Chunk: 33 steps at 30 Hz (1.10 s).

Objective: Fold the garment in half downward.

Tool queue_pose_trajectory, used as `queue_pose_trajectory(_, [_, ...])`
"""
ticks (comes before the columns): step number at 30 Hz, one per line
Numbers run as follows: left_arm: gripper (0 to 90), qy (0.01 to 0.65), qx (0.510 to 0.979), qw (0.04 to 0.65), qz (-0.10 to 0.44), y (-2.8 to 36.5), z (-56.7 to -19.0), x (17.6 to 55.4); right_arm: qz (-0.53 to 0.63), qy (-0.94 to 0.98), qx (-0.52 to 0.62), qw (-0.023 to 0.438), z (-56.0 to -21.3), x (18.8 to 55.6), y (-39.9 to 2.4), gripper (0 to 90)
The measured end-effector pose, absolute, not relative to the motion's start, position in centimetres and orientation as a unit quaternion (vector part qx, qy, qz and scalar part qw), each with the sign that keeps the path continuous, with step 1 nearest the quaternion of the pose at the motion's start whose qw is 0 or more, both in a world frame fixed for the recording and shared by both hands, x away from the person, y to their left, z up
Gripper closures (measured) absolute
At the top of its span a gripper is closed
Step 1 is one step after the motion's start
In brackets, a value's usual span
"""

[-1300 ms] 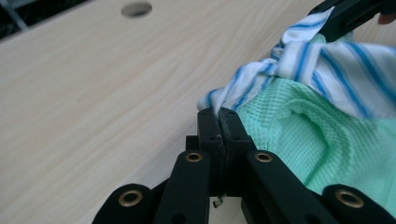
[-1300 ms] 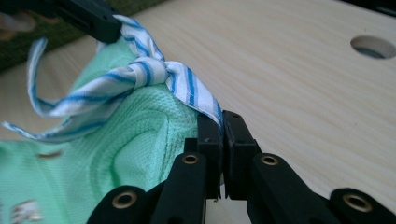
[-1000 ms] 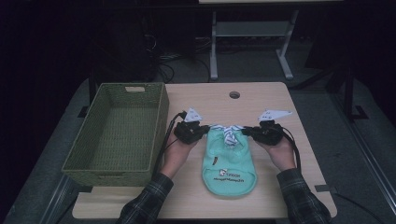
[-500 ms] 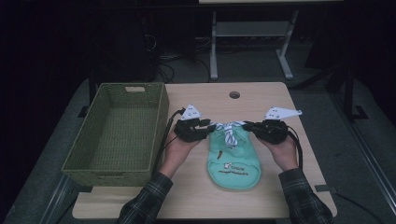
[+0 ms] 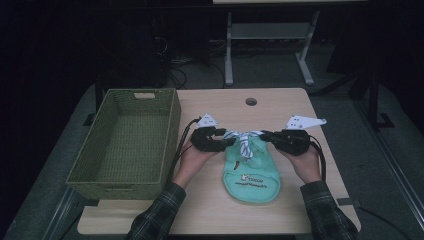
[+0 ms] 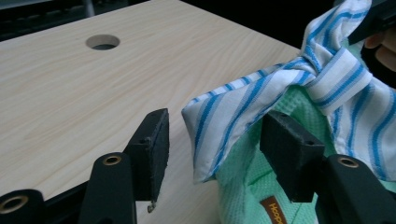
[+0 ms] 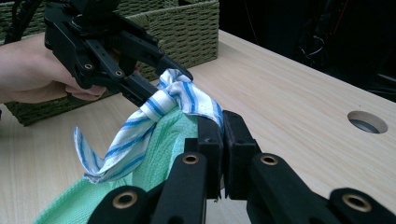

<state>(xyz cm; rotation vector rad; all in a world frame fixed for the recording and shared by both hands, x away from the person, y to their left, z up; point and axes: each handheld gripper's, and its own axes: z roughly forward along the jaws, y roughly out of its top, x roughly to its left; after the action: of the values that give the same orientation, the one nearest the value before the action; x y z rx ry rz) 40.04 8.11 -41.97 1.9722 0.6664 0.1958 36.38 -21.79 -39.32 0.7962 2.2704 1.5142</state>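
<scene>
The left gripper (image 6: 212, 151), jaws just opening, stands spread around the blue-striped white cloth tie (image 6: 243, 116); the right gripper (image 7: 223, 135) pinches its other end, at twelve o'clock of the mint-green fabric bag (image 5: 252, 175) on the light wooden table (image 5: 280, 107).

Mint-green bag (image 5: 251, 176) — white label, dark print. Tie strip (image 6: 261, 107) white, blue stripes. Basket (image 5: 122, 145) olive-green weave, left. Table (image 5: 280, 107) pale wood grain. Sleeves (image 5: 157, 217) — dark plaid.
</scene>
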Motion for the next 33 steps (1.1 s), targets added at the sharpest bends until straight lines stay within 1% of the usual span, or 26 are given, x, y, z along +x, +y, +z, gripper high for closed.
queue_pose_trajectory(1, [54.2,0.268,0.820,0.499,0.082,8.1,-41.9,40.0,0.526,0.790,0.277,0.149,-39.3,36.4,-21.8,87.1])
queue_pose_trajectory(3, [63.2,0.263,0.825,0.494,0.084,8.0,-41.8,39.8,0.526,0.790,0.277,0.150,-39.4,36.5,-21.9,87.1])
queue_pose_trajectory(4, [70.3,0.261,0.827,0.491,0.088,8.1,-41.7,39.7,0.525,0.790,0.280,0.149,-39.4,36.5,-21.9,87.1])
queue_pose_trajectory(7, [82.9,0.253,0.829,0.489,0.096,8.2,-41.3,39.3,0.522,0.790,0.284,0.151,-39.5,36.5,-22.0,87.0])
queue_pose_trajectory(8, [84.0,0.249,0.832,0.486,0.102,8.2,-41.2,39.2,0.519,0.791,0.286,0.153,-39.6,36.5,-22.0,87.0])
queue_pose_trajectory(12, [84.7,0.212,0.845,0.463,0.162,7.7,-40.5,37.6,0.508,0.798,0.283,0.160,-39.9,36.4,-21.9,87.0])
queue_pose_trajectory(14, [84.7,0.198,0.848,0.459,0.176,7.6,-40.2,36.8,0.507,0.798,0.283,0.161,-40.1,36.2,-22.0,86.9])
queue_pose_trajectory(22, [84.6,0.189,0.856,0.454,0.156,7.5,-40.7,35.1,0.494,0.808,0.280,0.157,-41.3,34.4,-21.9,86.6])
queue_pose_trajectory(33, [84.5,0.185,0.864,0.452,0.121,6.9,-41.1,33.6,0.481,0.815,0.284,0.155,-42.5,33.8,-22.2,86.1])
